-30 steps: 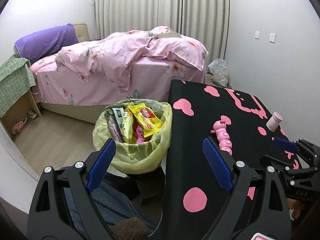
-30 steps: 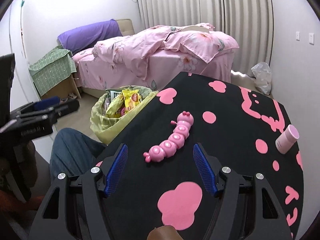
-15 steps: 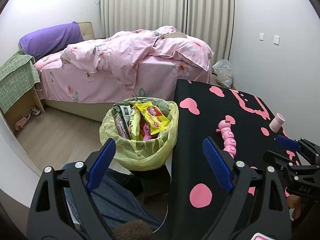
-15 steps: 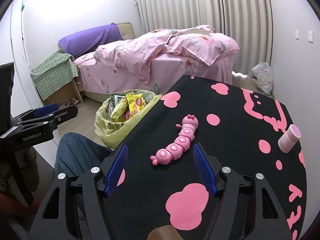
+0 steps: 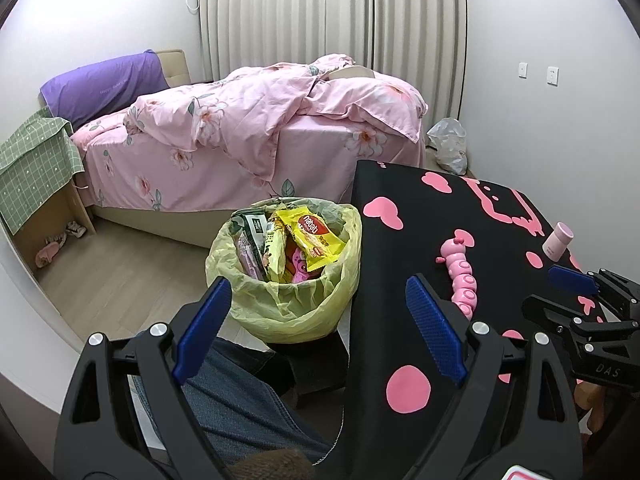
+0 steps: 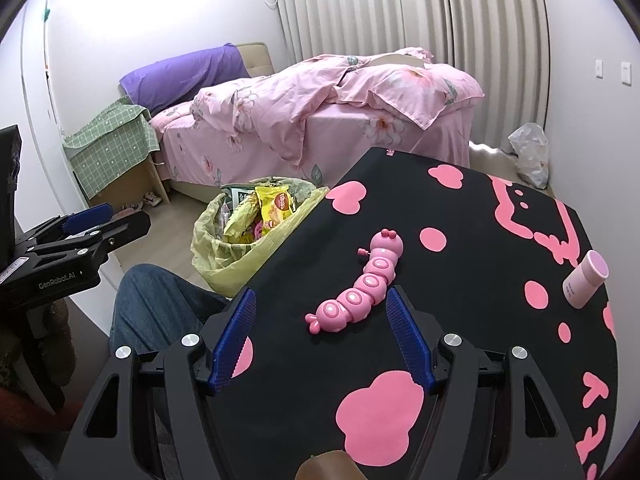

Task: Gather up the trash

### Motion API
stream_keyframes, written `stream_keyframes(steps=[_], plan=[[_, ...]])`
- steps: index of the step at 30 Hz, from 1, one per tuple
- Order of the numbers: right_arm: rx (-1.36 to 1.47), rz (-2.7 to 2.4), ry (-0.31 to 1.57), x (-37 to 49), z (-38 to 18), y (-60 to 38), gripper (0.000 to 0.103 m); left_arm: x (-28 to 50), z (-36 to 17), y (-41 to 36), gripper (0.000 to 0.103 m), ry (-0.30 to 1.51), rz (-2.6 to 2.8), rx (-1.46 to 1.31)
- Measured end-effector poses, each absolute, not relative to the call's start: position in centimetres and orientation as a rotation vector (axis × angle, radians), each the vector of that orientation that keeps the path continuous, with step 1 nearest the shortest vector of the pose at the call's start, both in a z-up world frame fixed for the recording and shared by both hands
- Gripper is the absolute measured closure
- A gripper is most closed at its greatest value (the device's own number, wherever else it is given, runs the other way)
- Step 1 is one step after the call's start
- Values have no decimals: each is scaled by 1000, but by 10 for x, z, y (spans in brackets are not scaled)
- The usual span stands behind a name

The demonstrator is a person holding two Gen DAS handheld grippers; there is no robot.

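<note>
A pink caterpillar toy (image 6: 362, 294) lies on the black bench (image 6: 460, 288) with pink spots. A small pink bottle (image 6: 585, 279) lies near the bench's far right edge. Behind is a bed (image 5: 256, 148) with a rumpled pink blanket and a purple pillow (image 5: 104, 88). A white plastic bag (image 5: 450, 150) sits on the floor by the curtains (image 5: 332, 20).

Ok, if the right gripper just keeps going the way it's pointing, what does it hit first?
Probably the pink caterpillar toy lying on the black tablecloth; the open right gripper already frames its tail end, though depth is hard to judge.
</note>
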State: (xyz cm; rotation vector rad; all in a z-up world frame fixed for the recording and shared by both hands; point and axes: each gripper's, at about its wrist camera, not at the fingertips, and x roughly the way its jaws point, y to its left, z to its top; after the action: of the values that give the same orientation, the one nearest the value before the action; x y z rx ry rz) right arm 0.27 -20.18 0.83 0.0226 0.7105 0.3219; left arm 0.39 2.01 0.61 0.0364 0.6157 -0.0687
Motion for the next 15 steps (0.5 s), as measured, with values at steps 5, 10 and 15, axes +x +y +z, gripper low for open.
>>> stream_keyframes(steps=[5,10,15], plan=[[26,324,699,3,10,-202,39,4,6,22,19,613,-67,38],[23,329,698,2,10,-201,38,2,7,24,19,613,-59,30],[18,329,695,2,12,-200,39,2,8,25,19,614,-59,28]])
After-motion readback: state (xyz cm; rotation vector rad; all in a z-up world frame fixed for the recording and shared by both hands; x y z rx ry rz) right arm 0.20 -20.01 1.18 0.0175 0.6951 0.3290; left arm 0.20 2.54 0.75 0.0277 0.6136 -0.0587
